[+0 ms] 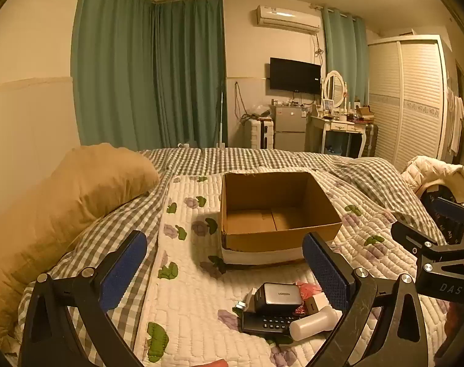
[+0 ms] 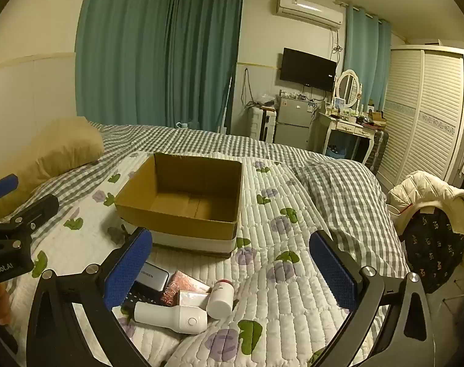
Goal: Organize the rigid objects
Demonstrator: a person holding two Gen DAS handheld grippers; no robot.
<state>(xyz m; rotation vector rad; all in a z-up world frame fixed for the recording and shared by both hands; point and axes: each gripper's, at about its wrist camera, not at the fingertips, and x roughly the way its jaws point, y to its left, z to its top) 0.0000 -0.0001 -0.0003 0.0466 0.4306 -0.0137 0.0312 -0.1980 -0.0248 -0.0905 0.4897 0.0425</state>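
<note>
both grippers, left gripper [image 1: 224, 270] and right gripper [image 2: 231, 270], hover with jaws spread and empty over the clutter pile [image 2: 183, 296] lying just before the empty cardboard box [image 2: 183, 195]; judgement: lift the topmost white bottle [image 2: 221, 295] first.

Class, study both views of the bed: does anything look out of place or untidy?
Yes. Small items lie jumbled on the quilt beside the empty cardboard box: a white bottle tipped over, a white handheld device overlapping a dark keypad.

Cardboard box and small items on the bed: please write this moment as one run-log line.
left gripper: open | right gripper: open | cardboard box: empty | small items: piled on quilt, in front of box
</note>
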